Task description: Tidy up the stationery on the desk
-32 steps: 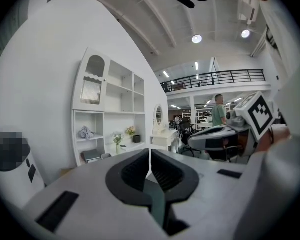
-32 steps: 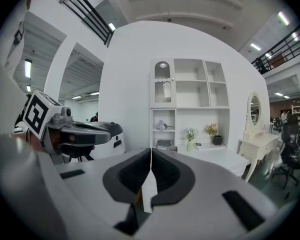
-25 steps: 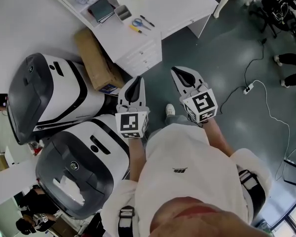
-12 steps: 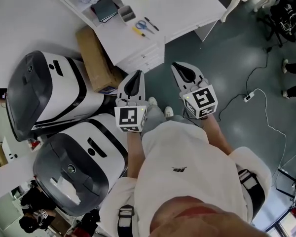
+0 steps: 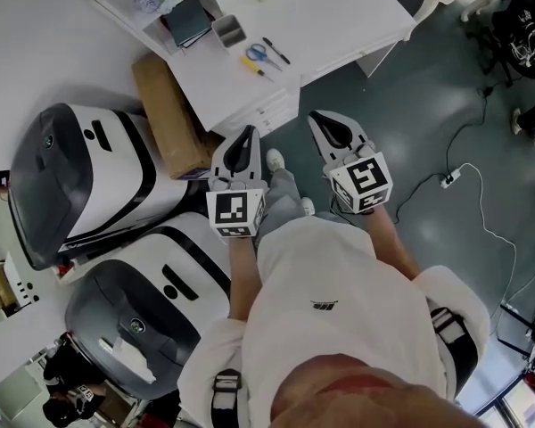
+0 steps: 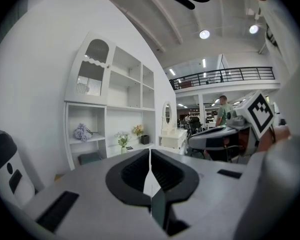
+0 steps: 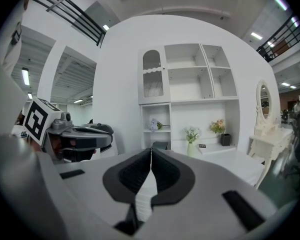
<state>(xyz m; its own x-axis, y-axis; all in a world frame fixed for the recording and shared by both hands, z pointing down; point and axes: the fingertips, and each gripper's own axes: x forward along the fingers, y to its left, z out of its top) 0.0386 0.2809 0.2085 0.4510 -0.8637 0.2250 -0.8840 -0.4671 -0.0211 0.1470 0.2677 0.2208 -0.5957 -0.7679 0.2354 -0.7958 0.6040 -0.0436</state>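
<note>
Stationery lies loose on the white desk (image 5: 339, 16), and none of it looks tidied yet. Near the desk's front corner I can see blue scissors (image 5: 257, 52), a black pen (image 5: 275, 50) just beside them and a small yellow tool (image 5: 251, 66) close by. A grey pot (image 5: 229, 31) stands a little further back, and it looks like the place where these things should go. A dark notebook (image 5: 188, 20) lies next to the pot. The person stands on the floor, well apart from the desk, with a brown cardboard box (image 5: 167, 114) and two big white and grey machines (image 5: 80, 176) off to their left. They hold both tools out in front, pointing toward the desk. The left gripper (image 5: 242, 152) has its jaws pressed together with nothing between them. The right gripper (image 5: 333, 130) is closed up tight too, and it is also empty. Neither one touches anything on the desk. So I think the job has not really begun. The person must first get close enough to reach. After that, every loose thing has to be picked up and put away, so all of the work is left to do.
</note>
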